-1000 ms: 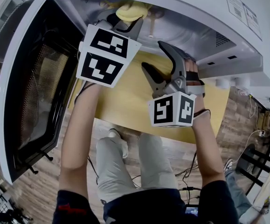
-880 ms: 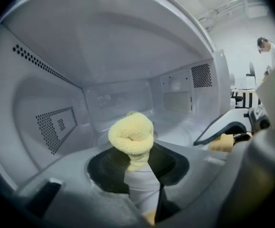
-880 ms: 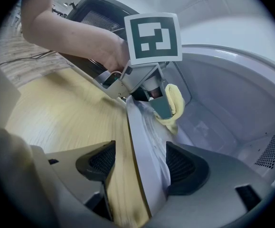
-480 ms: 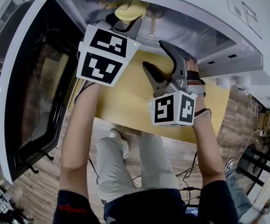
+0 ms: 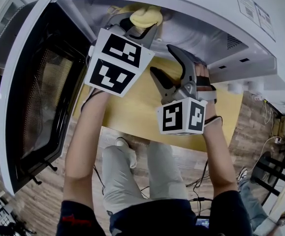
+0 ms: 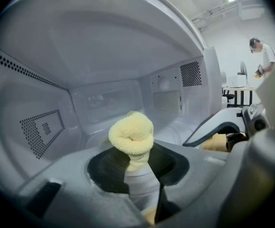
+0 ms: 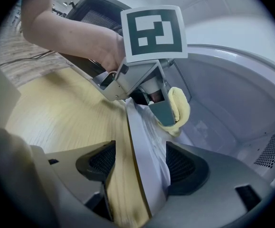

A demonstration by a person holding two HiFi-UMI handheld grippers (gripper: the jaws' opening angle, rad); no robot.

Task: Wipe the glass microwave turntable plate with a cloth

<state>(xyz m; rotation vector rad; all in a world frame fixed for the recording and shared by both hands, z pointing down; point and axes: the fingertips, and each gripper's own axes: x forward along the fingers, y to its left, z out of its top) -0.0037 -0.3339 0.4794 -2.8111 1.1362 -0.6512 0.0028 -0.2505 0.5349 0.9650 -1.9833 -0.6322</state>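
Now the left gripper (image 6: 139, 172) is pinching the yellow cloth (image 6: 131, 136) and pressing it against the glass turntable plate (image 7: 144, 141). The right gripper (image 7: 138, 167) is clamping this plate on edge at the microwave (image 5: 191, 14) mouth, probably to steady it for wiping.

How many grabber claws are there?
2. The left gripper holds the yellow cloth inside the microwave; the right gripper grips the glass plate before it.
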